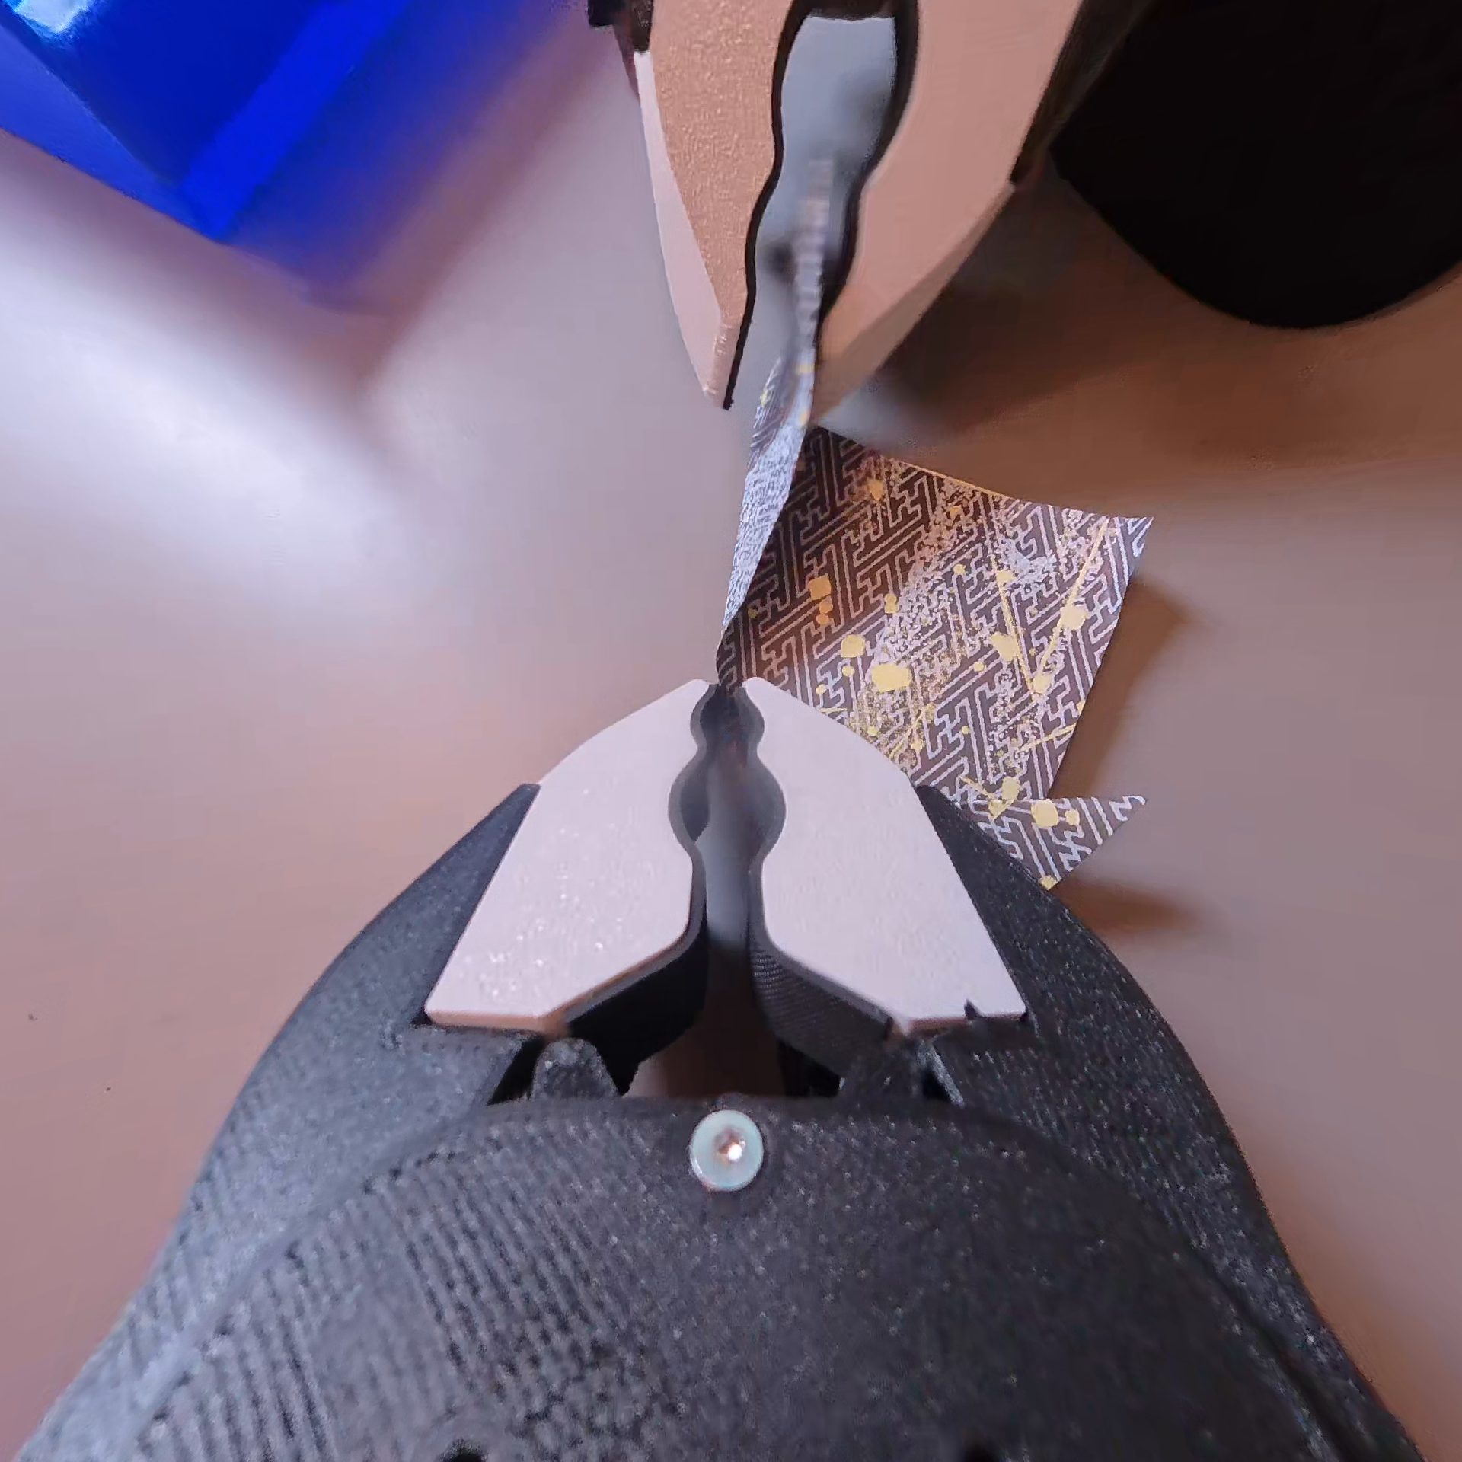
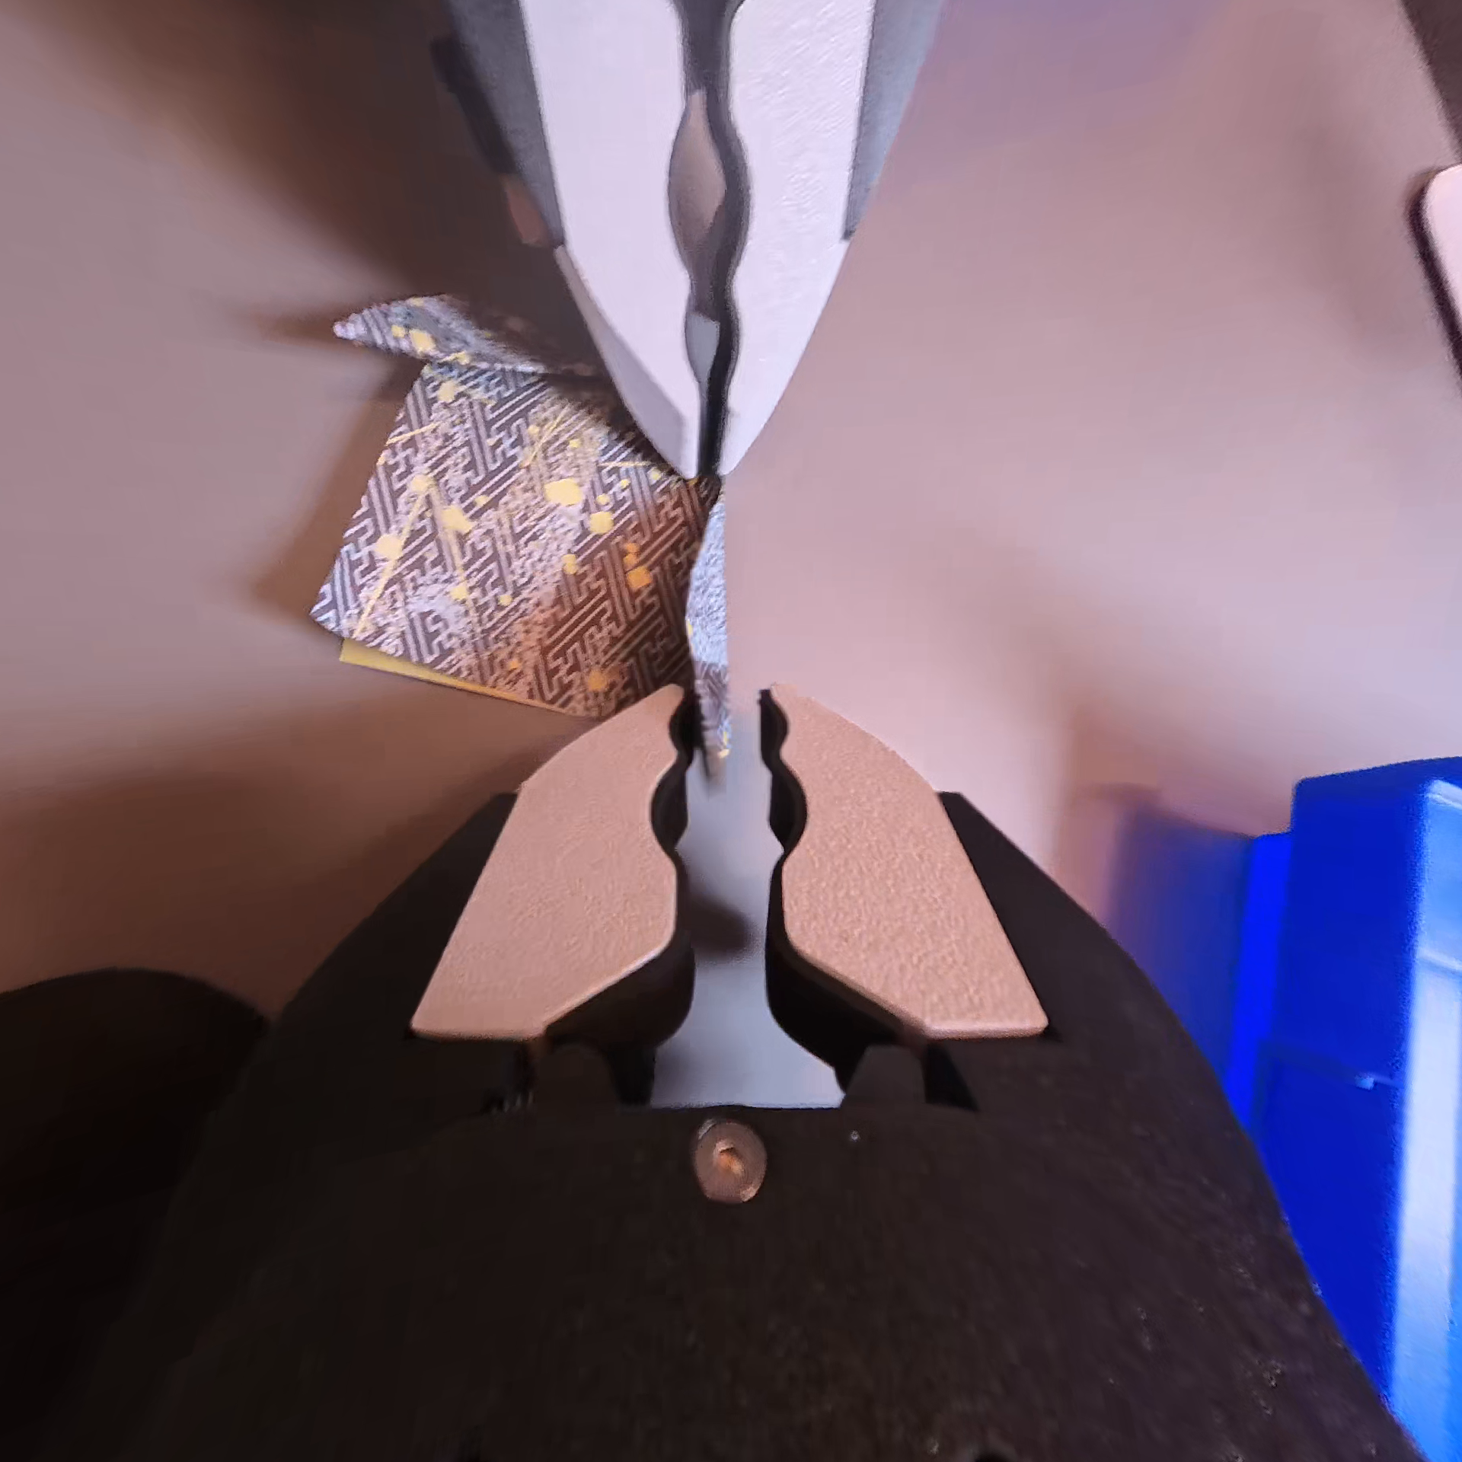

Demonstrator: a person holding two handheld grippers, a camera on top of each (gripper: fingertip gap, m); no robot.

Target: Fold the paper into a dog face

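Patterned paper (image 1: 933,633) on table (image 1: 237,712), near blue bin (image 1: 198,119), already folded w/ flaps. Left gripper (image 1: 729,696) pinched on its corner; right gripper (image 2: 721,696) jaws apart round raised flap. Face prob. half done, ears left.

The paper (image 1: 933,633) lies on the table (image 1: 316,712), with one flap standing up from it. The left gripper (image 1: 724,692) and the right gripper (image 1: 771,403) face each other, tip to tip, and the flap runs between them. In the left wrist view the flat part lies to the right of both. The bin (image 1: 198,103) sits on the table, far off to the left.
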